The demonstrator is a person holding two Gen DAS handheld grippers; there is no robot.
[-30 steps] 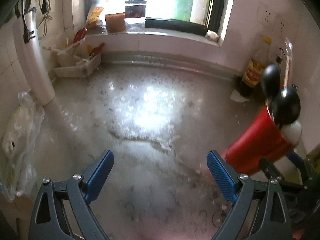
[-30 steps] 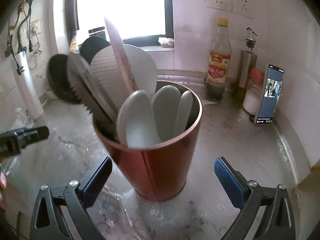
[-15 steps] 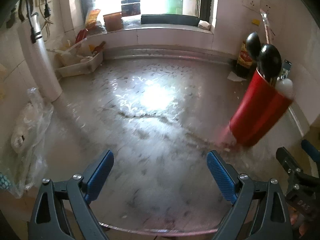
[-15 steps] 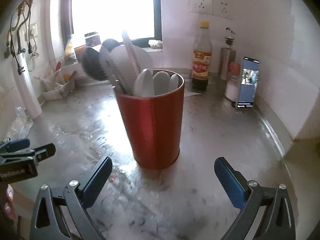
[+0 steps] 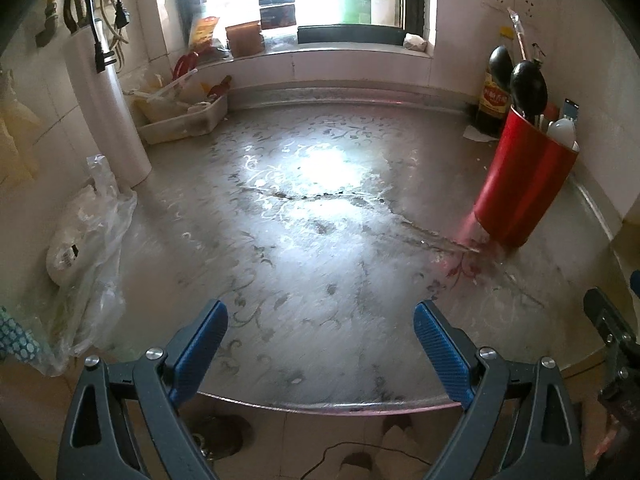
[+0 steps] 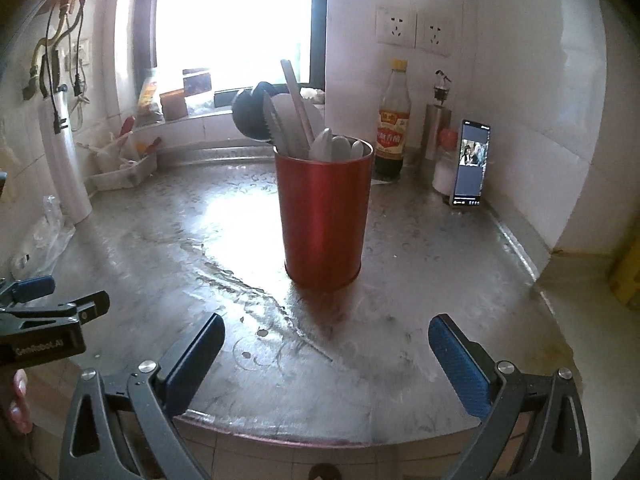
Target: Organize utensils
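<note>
A red cylindrical holder stands upright on the steel counter, straight ahead of my right gripper, which is open and empty near the front edge. Black ladles, a serrated spatula and white spoons stick out of its top. In the left wrist view the same holder stands at the far right, well away from my open, empty left gripper. The left gripper also shows at the left edge of the right wrist view.
A sauce bottle, an oil dispenser and a propped phone stand by the right wall. A white tray of items, a white pipe and a plastic bag line the left side.
Both grippers have pulled back from the holder towards the counter's front edge. The holder, tilted and close a second ago, now stands upright and farther off.
</note>
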